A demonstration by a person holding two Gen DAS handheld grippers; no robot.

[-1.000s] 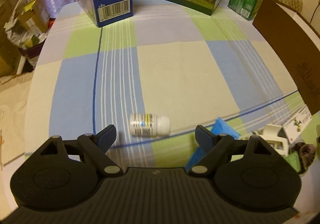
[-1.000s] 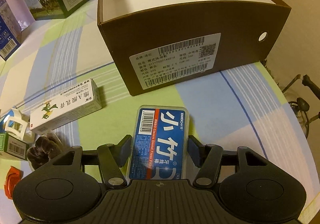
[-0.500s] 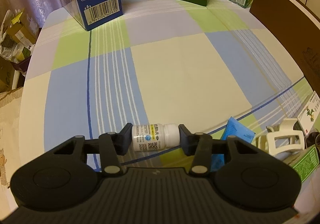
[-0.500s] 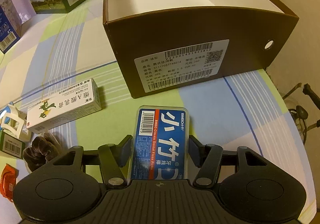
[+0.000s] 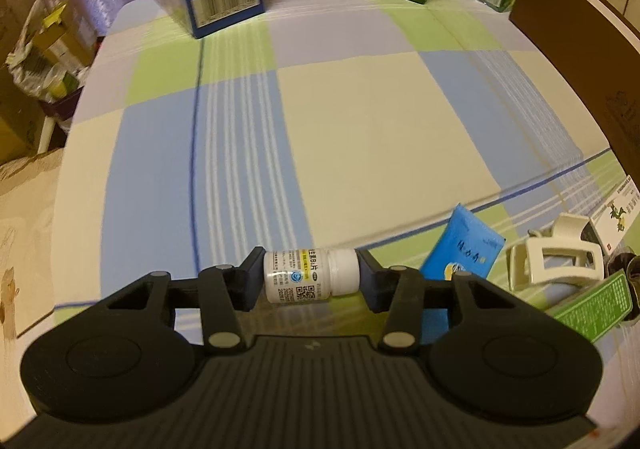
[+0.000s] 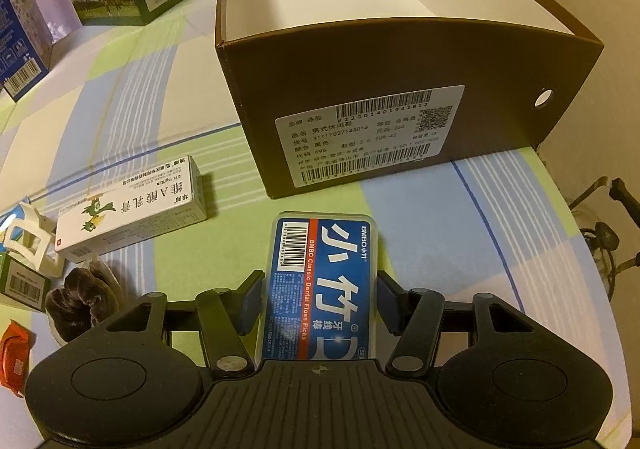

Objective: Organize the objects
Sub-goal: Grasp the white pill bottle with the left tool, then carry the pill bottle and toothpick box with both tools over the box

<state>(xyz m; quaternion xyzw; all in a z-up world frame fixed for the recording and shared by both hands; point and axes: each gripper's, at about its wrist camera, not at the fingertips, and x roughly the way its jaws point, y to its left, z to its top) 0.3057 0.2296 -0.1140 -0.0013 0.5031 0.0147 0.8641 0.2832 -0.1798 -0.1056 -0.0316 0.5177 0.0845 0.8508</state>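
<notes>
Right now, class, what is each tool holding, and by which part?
The left tool clamps the pill bottle end to end, base and cap. The right tool grips the floss box by its two long sides.

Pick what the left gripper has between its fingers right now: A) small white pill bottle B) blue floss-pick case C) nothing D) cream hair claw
A: in the left wrist view the left gripper is shut on the small white pill bottle, held sideways with one finger on its base and the other on its cap; the cream hair claw lies apart on the cloth.
</notes>
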